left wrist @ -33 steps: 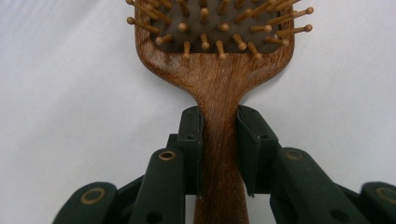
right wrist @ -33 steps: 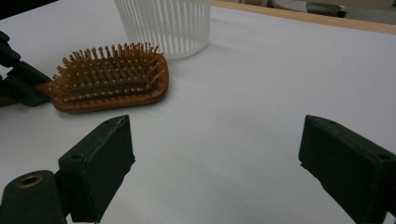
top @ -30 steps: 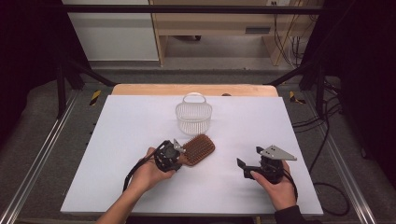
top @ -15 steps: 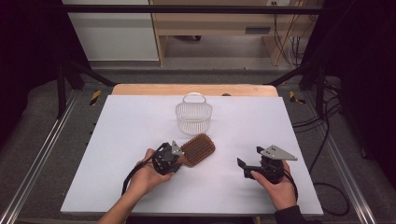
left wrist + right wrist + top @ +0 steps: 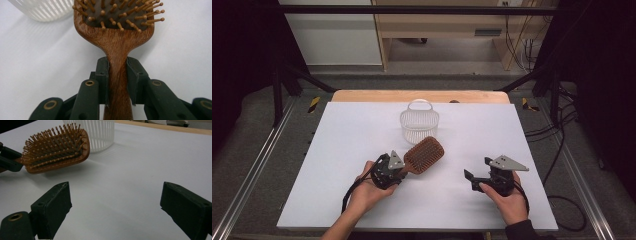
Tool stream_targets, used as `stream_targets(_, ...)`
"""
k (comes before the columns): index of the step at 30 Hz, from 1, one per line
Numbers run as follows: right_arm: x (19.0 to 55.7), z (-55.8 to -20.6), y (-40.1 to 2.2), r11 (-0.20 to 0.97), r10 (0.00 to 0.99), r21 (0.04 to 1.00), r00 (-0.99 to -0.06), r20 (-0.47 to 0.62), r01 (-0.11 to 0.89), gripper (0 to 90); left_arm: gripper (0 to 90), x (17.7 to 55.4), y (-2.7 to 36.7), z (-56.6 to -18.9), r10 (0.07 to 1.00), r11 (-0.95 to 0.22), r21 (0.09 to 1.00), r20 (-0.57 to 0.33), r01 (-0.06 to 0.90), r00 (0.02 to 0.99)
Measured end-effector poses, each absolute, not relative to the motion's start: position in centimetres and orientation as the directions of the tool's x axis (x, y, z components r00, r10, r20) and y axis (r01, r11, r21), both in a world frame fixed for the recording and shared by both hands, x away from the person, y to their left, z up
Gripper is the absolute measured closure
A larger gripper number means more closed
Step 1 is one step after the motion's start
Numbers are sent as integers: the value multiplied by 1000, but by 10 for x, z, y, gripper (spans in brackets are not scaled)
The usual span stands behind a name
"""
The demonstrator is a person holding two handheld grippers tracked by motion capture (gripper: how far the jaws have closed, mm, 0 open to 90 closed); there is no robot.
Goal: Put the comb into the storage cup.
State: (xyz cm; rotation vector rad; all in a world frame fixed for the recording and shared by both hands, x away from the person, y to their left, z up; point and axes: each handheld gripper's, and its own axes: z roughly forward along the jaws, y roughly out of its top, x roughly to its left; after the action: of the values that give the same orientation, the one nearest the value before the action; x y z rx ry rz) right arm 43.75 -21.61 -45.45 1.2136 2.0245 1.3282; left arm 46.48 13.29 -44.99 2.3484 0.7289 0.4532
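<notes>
Overhead, white tabletop [image 5: 362, 130], wooden edge [image 5: 372, 96] beyond, grey floor [image 5: 452, 50]

left gripper [image 5: 398, 169] gripping hairbrush [image 5: 424, 155], basket [image 5: 419, 125] beyond

white slatted basket [image 5: 419, 125], white table [image 5: 342, 145]

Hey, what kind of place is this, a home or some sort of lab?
Likely a lab test bench: a white table inside a black frame, loose cables on the floor, and only a hairbrush and basket laid out.
</notes>
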Motion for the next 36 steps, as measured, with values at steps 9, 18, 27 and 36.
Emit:
stream_targets(9,443,-449,-201,137,795,887,-583,167,441,79,727,458,141,-447,629,-570,741,117,354,769)
stream_targets(18,455,-443,-161,106,684,882,-678,270,459,71,727,447,142,-433,625,-524,794,112,308,773)
stream_targets(27,466,-434,-130,65,605,874,-715,350,482,90,727,437,137,-428,601,-522,804,110,284,792)
stream_targets(36,471,-417,-122,31,595,880,-716,365,474,105,727,435,139,-424,603,-484,834,99,265,791)
